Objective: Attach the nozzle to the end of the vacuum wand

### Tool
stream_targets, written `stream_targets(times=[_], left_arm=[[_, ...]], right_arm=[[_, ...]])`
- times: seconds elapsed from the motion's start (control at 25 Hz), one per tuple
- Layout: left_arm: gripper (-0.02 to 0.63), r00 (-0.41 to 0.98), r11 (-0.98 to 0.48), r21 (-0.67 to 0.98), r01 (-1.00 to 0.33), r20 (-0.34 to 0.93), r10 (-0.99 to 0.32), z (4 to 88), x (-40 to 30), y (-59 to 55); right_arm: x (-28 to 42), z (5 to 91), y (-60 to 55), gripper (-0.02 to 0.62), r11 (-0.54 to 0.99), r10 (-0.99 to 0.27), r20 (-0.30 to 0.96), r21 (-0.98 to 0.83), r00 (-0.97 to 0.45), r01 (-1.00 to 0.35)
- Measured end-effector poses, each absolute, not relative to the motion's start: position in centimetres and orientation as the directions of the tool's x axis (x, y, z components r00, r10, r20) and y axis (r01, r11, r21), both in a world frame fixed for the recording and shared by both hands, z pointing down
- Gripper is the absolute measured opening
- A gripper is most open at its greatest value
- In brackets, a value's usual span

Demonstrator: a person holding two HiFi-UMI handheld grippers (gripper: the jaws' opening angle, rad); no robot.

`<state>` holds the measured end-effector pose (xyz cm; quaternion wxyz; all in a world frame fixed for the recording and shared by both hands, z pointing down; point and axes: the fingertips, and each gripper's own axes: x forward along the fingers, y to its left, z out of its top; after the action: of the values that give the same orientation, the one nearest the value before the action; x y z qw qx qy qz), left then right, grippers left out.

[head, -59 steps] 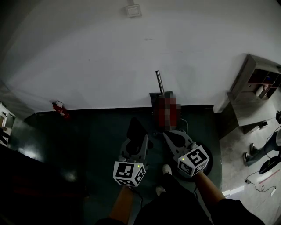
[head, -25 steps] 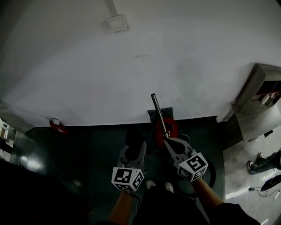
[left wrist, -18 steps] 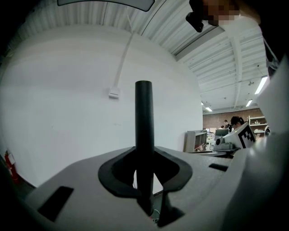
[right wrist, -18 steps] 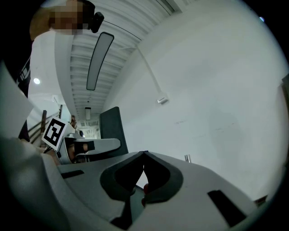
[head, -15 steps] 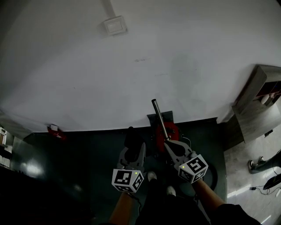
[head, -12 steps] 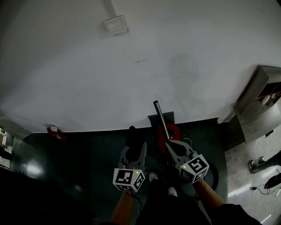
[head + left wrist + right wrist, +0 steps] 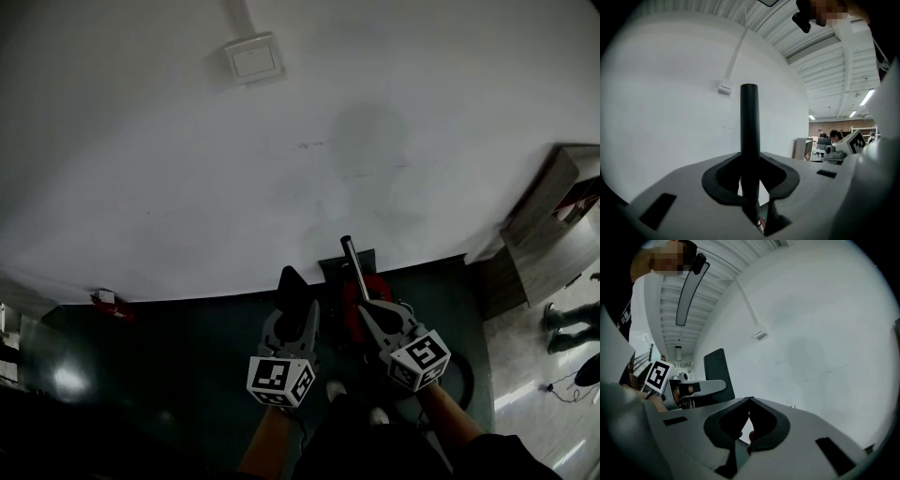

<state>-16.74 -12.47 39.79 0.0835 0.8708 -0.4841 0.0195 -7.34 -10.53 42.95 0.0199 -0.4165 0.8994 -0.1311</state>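
White wall above dark floor, black nozzle upright, clamped in left gripper, vacuum wand just right of it, metal end up, red vacuum at its base, right gripper jaws together, empty, near wand.

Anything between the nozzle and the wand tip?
No. The head view shows a bare gap between the black nozzle, held in the left gripper, and the metal wand; they are apart.

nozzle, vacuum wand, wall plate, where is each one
nozzle (image 7: 749, 122): left gripper view, on the middle of its black upright body.
vacuum wand (image 7: 352, 265): head view, on the metal tube below its top end.
wall plate (image 7: 254, 58): head view, on its white face.
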Motion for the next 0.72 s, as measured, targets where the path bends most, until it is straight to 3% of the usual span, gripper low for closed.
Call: stream_targets(times=[0.72], left_arm=[[0.084,0.559,-0.538,0.173,-0.825,0.108,-0.822,40.0,-17.0,-21.5]], right_arm=[[-5.3,48.3,-19.8,0.020,0.539,-0.792,0.216,-0.190,-0.571,-0.820]])
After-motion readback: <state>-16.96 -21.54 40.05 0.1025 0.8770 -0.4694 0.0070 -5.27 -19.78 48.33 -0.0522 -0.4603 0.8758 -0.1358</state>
